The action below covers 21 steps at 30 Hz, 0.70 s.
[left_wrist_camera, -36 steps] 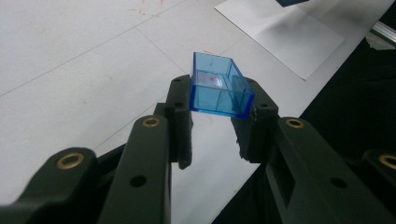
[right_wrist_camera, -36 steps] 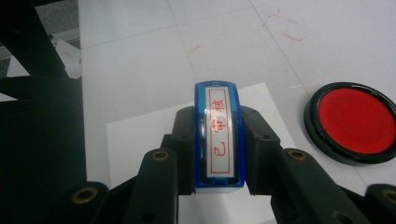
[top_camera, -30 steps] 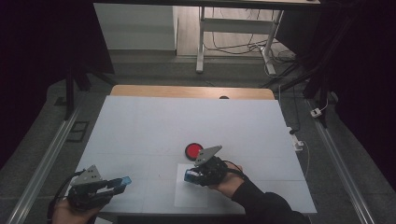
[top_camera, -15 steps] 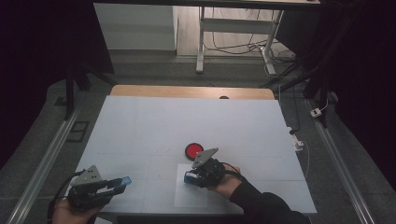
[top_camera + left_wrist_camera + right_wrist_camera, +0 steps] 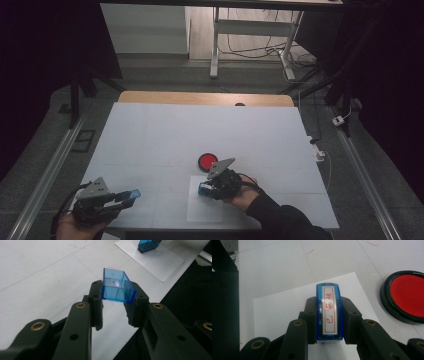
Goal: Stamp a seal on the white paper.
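Jaws of the right gripper [image 5: 204, 189] are clamped on a blue stamp [image 5: 329, 312], held over the white paper [image 5: 287, 307] near the tabletop's front edge. The red ink pad [image 5: 408, 296] sits just beyond. Stamping seems in hand; pressing straight down is called for. The left gripper [image 5: 115, 305] is closed on the stamp's clear blue cap [image 5: 117, 288], at the front-left corner.

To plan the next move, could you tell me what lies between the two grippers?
In the high view, bare white table and the paper's near edge.
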Available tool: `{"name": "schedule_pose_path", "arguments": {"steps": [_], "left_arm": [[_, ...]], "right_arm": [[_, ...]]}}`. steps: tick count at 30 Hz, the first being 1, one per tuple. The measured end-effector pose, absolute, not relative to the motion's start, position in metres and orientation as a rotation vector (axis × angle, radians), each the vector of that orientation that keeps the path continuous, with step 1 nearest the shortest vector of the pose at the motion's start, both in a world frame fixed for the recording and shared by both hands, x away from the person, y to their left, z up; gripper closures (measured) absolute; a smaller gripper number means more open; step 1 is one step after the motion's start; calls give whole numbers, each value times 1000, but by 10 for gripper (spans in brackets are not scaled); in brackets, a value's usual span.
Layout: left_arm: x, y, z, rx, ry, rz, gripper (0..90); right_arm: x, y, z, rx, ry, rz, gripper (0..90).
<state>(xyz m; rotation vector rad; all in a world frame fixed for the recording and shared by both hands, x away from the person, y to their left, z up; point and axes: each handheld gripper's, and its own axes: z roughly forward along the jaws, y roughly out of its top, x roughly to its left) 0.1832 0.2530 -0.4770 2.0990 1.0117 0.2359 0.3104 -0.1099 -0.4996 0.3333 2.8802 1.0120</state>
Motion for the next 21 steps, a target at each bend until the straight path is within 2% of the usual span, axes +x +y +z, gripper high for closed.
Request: {"name": "schedule_pose_path", "arguments": {"steps": [21], "left_arm": [[184,253,-477,2104,1013,237,684]], "right_arm": [[295,-106,-502,291,2797,972,704]]}}
